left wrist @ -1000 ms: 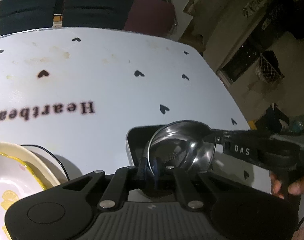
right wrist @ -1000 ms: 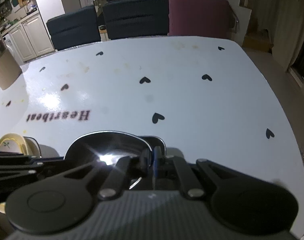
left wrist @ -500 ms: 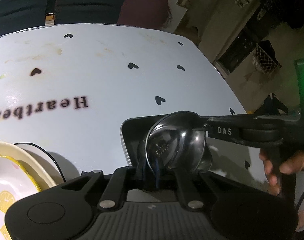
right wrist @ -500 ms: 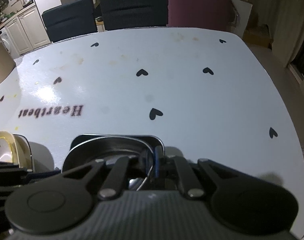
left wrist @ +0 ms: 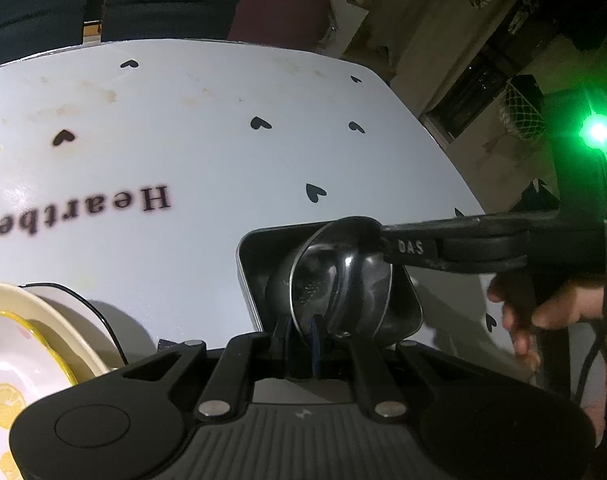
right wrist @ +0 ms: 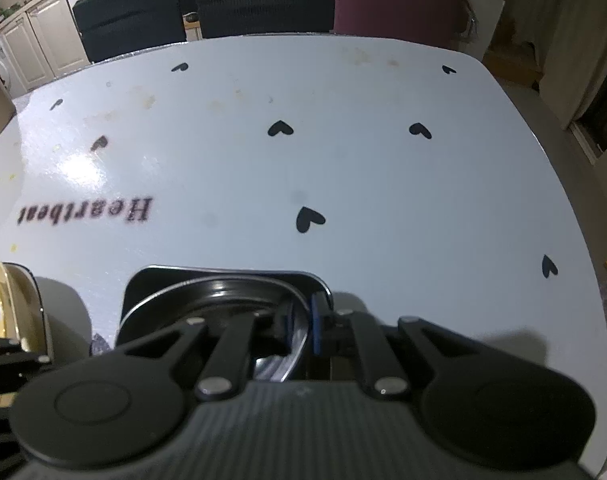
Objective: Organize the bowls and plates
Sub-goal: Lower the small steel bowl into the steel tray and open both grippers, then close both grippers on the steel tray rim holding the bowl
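A steel bowl (left wrist: 335, 280) stands tilted inside a black rectangular tray (left wrist: 247, 264) on the white table. My left gripper (left wrist: 301, 340) is shut on the bowl's near rim. My right gripper (left wrist: 383, 240) comes in from the right at the bowl's far rim. In the right wrist view the bowl (right wrist: 207, 296) lies low in the tray (right wrist: 143, 280), and its thin rim runs between the blue pads (right wrist: 316, 320) of the right gripper (right wrist: 301, 320). Those jaws are opening and a gap shows beside the rim.
Cream plates with a yellow rim and lemon print (left wrist: 23, 340) stand at the left, close to the tray, also visible as plates (right wrist: 7, 292). A person's hand (left wrist: 543, 312) holds the right gripper. Chairs (right wrist: 263, 0) line the table's far edge.
The bowl has sunk from above the tray down into it and tipped more upright. The right gripper's pads have parted slightly around the rim.
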`<action>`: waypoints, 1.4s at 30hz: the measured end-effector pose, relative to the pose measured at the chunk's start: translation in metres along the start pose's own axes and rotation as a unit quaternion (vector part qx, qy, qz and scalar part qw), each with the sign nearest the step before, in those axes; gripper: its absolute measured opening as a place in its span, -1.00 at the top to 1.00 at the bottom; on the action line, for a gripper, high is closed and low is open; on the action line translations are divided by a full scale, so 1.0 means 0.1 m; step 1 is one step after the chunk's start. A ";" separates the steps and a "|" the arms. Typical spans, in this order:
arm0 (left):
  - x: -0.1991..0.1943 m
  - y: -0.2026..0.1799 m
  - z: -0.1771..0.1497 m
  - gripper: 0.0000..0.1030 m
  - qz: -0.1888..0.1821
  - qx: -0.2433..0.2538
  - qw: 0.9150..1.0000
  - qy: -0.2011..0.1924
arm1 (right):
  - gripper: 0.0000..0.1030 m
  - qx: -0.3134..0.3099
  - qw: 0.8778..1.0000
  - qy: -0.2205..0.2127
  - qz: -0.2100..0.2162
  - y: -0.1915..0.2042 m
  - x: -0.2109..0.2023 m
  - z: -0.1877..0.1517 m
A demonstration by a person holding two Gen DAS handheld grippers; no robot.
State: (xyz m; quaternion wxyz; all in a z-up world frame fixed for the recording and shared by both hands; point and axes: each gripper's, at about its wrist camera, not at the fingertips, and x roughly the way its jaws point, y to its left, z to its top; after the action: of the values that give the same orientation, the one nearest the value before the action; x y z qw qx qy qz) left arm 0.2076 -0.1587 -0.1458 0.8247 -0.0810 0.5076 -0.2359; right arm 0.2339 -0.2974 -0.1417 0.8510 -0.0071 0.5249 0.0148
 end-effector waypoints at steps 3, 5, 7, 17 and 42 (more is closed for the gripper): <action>0.01 0.00 0.00 0.75 -0.004 0.000 1.000 0.003 | 0.57 0.003 1.000 -0.005 0.006 0.02 -0.01 0.02; 0.00 0.01 0.00 0.78 -0.004 0.001 1.000 0.002 | 0.52 0.002 1.000 -0.010 0.009 0.04 -0.05 0.03; -0.01 0.01 -0.01 0.78 -0.007 0.000 1.000 0.001 | 0.52 0.003 1.000 -0.020 0.015 0.04 -0.10 0.04; -0.11 0.02 -0.01 0.78 -0.011 0.003 1.000 -0.010 | 0.52 0.014 0.999 -0.029 0.021 0.00 -0.23 0.03; 0.17 0.26 0.32 0.39 0.079 -0.004 0.996 -0.030 | -0.01 -0.009 1.000 0.012 0.010 -0.20 -0.23 -0.45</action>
State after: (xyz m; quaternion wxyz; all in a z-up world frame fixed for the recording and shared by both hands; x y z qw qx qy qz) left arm 0.2502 -0.1478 -0.1535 0.8553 -0.0508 0.4882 -0.1659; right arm 0.1837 -0.3186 -0.1417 0.8444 -0.0099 0.5349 0.0283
